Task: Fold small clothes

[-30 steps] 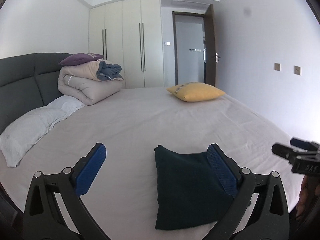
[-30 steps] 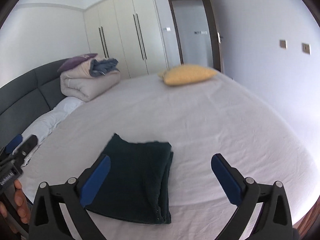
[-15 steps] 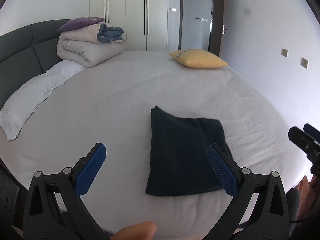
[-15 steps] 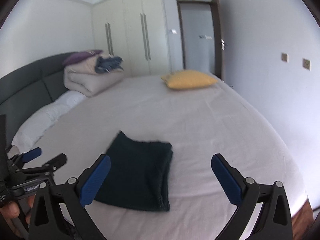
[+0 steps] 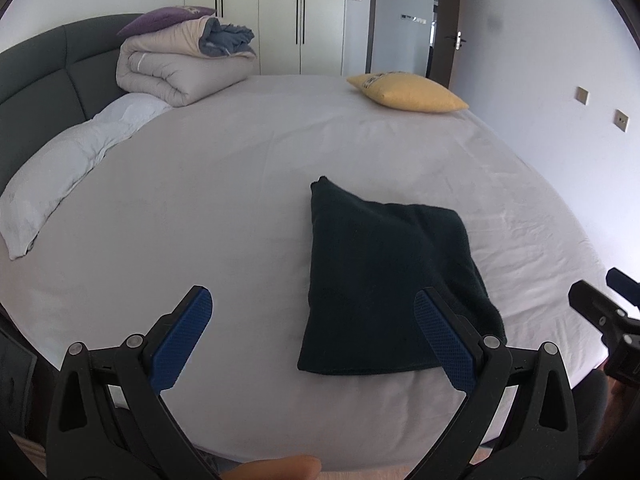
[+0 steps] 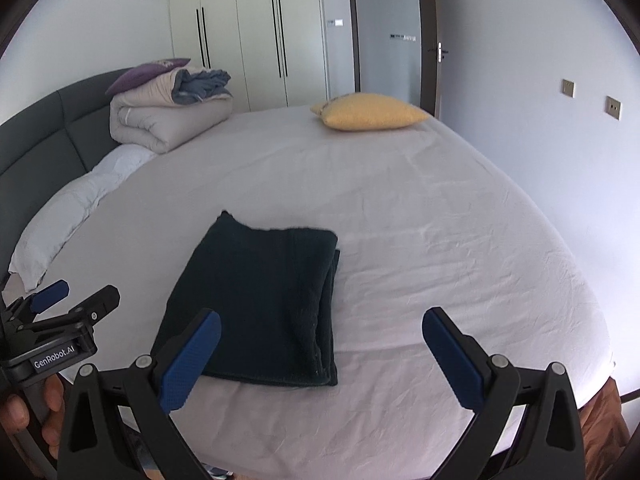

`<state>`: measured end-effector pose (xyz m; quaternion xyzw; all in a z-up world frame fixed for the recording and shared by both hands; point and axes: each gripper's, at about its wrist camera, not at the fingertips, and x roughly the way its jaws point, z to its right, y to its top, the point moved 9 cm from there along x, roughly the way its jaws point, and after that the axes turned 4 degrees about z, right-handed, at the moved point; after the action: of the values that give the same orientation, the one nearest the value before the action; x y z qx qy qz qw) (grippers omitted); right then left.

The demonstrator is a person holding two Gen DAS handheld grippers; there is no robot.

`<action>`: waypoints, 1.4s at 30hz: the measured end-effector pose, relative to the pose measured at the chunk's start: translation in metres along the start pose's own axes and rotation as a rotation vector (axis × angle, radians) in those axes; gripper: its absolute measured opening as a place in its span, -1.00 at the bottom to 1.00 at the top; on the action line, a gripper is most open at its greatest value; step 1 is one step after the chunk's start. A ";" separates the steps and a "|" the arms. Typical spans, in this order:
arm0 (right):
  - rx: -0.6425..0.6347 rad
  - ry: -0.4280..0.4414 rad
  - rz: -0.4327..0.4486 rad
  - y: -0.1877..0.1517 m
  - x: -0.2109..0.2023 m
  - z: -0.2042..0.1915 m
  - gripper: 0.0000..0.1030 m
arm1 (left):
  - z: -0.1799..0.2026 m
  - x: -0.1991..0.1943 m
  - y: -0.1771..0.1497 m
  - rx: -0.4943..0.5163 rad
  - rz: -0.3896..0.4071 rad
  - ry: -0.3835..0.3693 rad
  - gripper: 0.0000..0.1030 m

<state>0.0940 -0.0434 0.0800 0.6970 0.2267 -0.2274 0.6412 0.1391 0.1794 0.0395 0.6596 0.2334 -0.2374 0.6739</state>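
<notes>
both hand-held grippers have been drawn back and raised since the earlier frames, so that more of the bed (image 5: 240, 200) is taken in and the dark folded garment (image 5: 384, 288) is seen whole instead of being partly covered by a blue pad. the garment itself has not been shifted; it is left where it lay, flat on the white sheet near the foot edge of the bed, folded into a compact rectangle with its layered edges stacked along one side (image 6: 326, 312).

the left hand-held gripper (image 5: 312, 344) is held with its jaws wide apart and nothing between them, clear of the cloth. the right hand-held gripper (image 6: 320, 360) is likewise spread open and empty, apart from the garment. each is glimpsed at the edge of the other's view, well off to the side.

from this retreat it is judged that the fold on this piece is finished and the garment has been released for good. no further small clothes are seen on the sheet; only a yellow cushion (image 6: 372, 116), a rolled duvet (image 5: 180, 68) and a white pillow (image 5: 68, 168) are shown further up the bed, so whether another item is to be fetched cannot be told.
</notes>
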 end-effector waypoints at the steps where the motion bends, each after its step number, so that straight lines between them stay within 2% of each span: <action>1: 0.000 0.000 -0.014 -0.004 0.003 -0.001 1.00 | -0.001 0.002 -0.001 0.001 -0.003 0.001 1.00; 13: -0.002 -0.025 -0.092 -0.023 0.019 0.000 1.00 | -0.007 0.018 -0.013 -0.004 -0.022 0.016 1.00; 42: 0.011 -0.018 -0.113 -0.028 0.025 0.003 1.00 | -0.005 0.028 -0.022 -0.010 -0.034 0.019 1.00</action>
<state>0.0966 -0.0438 0.0422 0.6845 0.2587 -0.2708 0.6254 0.1469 0.1841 0.0043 0.6542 0.2522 -0.2413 0.6709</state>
